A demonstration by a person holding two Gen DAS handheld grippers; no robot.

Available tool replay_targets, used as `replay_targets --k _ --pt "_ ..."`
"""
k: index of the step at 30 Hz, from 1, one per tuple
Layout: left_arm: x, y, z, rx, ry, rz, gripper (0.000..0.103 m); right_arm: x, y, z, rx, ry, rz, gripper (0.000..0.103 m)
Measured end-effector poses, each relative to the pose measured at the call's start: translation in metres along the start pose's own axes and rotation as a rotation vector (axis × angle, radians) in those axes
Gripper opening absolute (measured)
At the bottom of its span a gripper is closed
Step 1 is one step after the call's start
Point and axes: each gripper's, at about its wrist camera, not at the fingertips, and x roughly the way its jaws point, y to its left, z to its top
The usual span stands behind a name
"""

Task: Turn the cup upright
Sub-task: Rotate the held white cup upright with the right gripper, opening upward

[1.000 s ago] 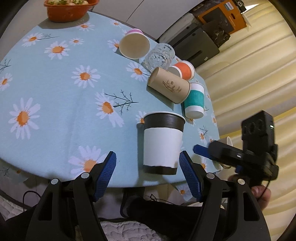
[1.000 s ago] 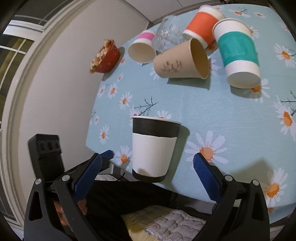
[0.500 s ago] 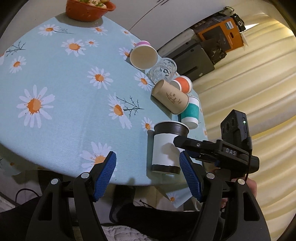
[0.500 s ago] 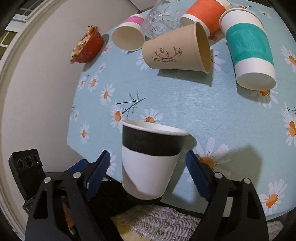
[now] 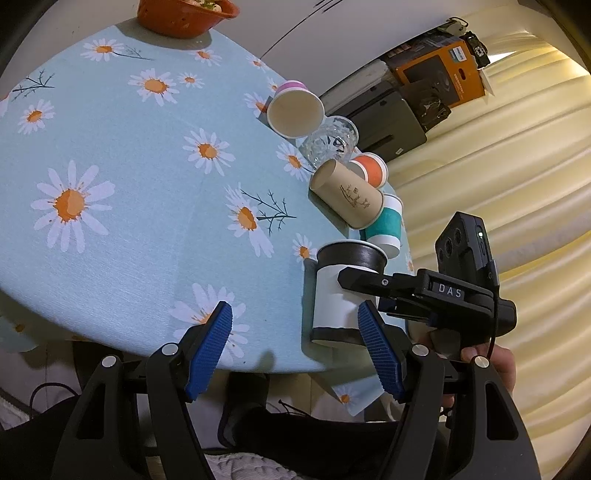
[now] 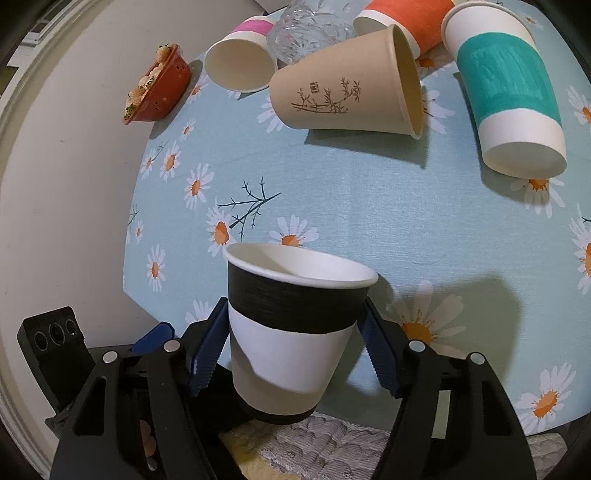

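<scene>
A black-and-white paper cup (image 6: 291, 332) stands upright, rim up, at the near edge of the round table (image 6: 369, 206). My right gripper (image 6: 291, 350) has its blue pads close on both sides of the cup, touching or nearly touching its wall. In the left wrist view the same cup (image 5: 341, 291) stands at the table's edge with the right gripper's finger (image 5: 369, 284) across it. My left gripper (image 5: 295, 347) is open and empty, pulled back off the table's near edge, left of the cup.
A tan cup (image 6: 347, 85), a teal-banded cup (image 6: 506, 88), an orange cup (image 6: 402, 18) and a pink-banded cup (image 6: 240, 59) lie on their sides at the far side, around a glass tumbler (image 6: 306, 26). A red bowl (image 6: 159, 88) sits far left.
My right gripper has moved in around the upright cup and narrowed its jaws on it. My left gripper has drawn back and away from the cup, staying open.
</scene>
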Motion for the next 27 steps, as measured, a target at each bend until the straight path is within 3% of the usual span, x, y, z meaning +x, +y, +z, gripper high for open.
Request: replay_targets --k 10,19,27 --pt "-0.001 0.007 -0.001 -0.008 -0.004 -0.028 0.069 -0.017 0.019 -0.018 -0.093 -0.106 -0.057 0.068" --pt "-0.007 0.010 -0.003 -0.001 -0.024 -0.046 0.069 -0.050 0.052 -0.044 -0.238 -0.336 -0.102 0.068" --pt "-0.011 0.007 -0.007 0.037 -0.054 -0.031 0.069 -0.058 0.060 -0.065 -0.293 -0.517 -0.120 0.068"
